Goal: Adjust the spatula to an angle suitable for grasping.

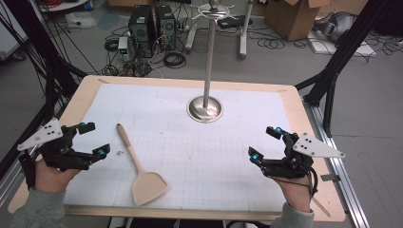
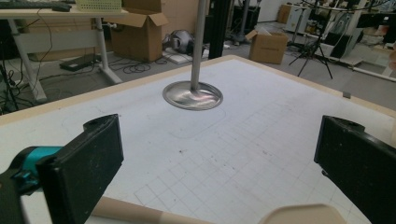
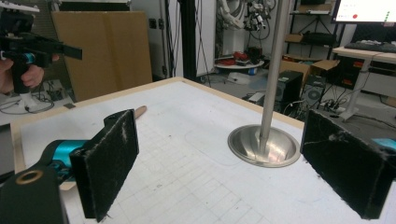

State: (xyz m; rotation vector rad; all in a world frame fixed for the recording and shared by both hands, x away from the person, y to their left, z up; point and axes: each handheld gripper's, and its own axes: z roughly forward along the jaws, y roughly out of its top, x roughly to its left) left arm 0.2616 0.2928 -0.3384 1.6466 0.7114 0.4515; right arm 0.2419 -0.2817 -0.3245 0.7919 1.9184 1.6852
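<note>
- The left tongs (image 1: 93, 140) are hanging wide open just left of the wooden spatula (image 1: 141, 167), gripping nothing.
- The spatula is lying flat on the table (image 1: 294, 99), nearer than the metal stand (image 1: 205, 108).
- The right tongs (image 1: 264, 143) are gaping empty, well right of the spatula.

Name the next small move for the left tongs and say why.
Probably ease the left tongs right and down over the wooden spatula handle. Their jaws stand open and empty, the spatula lies flat just beside them, and the right tongs are far across the table.
</note>
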